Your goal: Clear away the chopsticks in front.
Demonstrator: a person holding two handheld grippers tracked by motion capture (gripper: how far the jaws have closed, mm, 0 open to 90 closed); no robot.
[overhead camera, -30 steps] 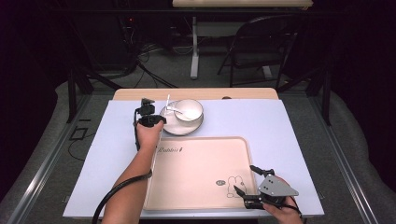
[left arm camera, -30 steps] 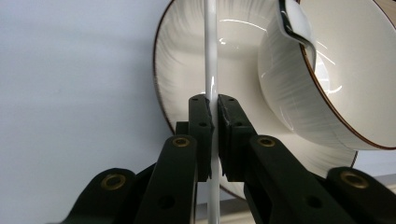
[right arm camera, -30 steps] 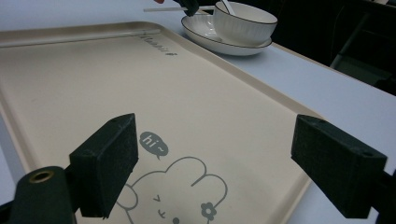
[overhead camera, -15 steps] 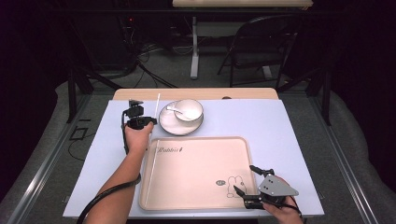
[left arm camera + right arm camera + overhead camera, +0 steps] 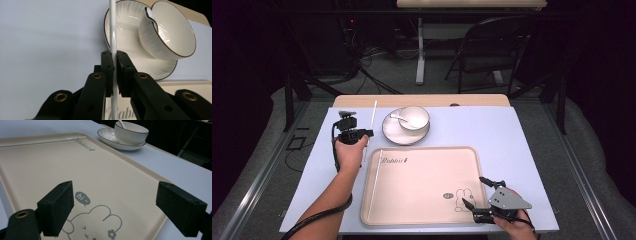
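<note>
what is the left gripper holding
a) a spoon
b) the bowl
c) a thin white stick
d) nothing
c: in the left gripper view the left gripper has its jaws shut on a thin white stick, with the bowl and its spoon standing apart beyond it.

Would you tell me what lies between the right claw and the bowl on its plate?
Bare tray surface and a strip of table, as the high view shows, separate the right claw from the bowl.
</note>
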